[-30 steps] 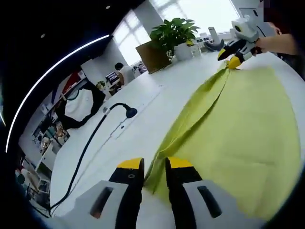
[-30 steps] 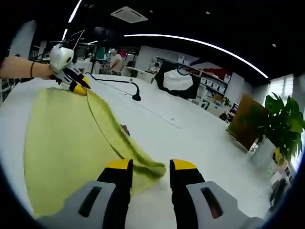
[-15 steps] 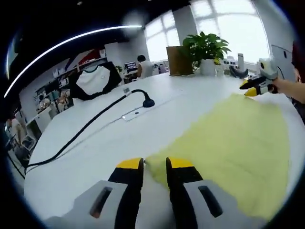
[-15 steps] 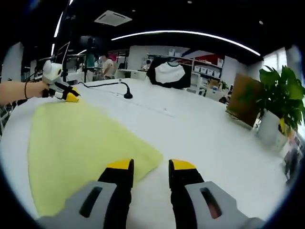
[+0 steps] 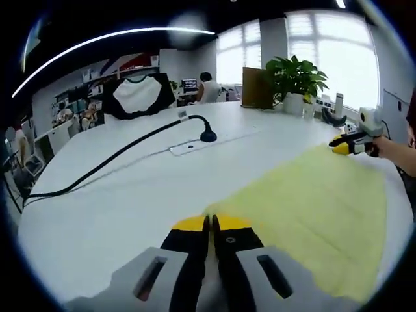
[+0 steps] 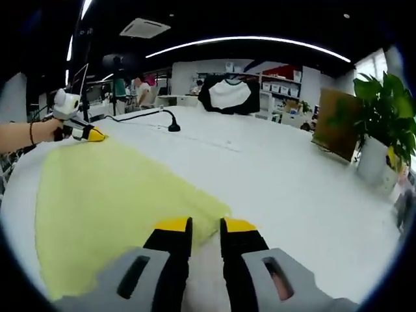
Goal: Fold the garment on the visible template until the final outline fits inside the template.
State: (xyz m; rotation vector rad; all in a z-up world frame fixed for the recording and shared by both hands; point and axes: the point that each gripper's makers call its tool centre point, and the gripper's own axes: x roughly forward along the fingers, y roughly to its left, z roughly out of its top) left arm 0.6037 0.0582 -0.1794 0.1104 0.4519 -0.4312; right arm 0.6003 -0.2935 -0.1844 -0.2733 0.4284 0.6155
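Note:
A yellow-green garment (image 5: 312,214) lies spread flat on the white table (image 5: 130,195). In the left gripper view, my left gripper (image 5: 210,224) has its jaws pressed together on the garment's near corner. My right gripper (image 5: 343,147), held in a hand, is at the far corner. In the right gripper view the garment (image 6: 110,195) stretches away to the left. My right gripper (image 6: 205,226) is closed to a narrow gap on the corner at its tips. My left gripper (image 6: 88,135) sits at the opposite corner, its yellow tips together.
A black cable runs to a small gooseneck stand (image 5: 208,136) on the table beyond the garment. At the far edge stand a potted plant (image 5: 296,78) and a brown board (image 5: 257,88). A black-and-white shirt (image 6: 227,94) hangs behind, and people are in the background.
The garment, lifted and creased a second ago, now lies flat. Both pairs of jaws have closed in from a wider gap onto the corners. Both views have levelled out.

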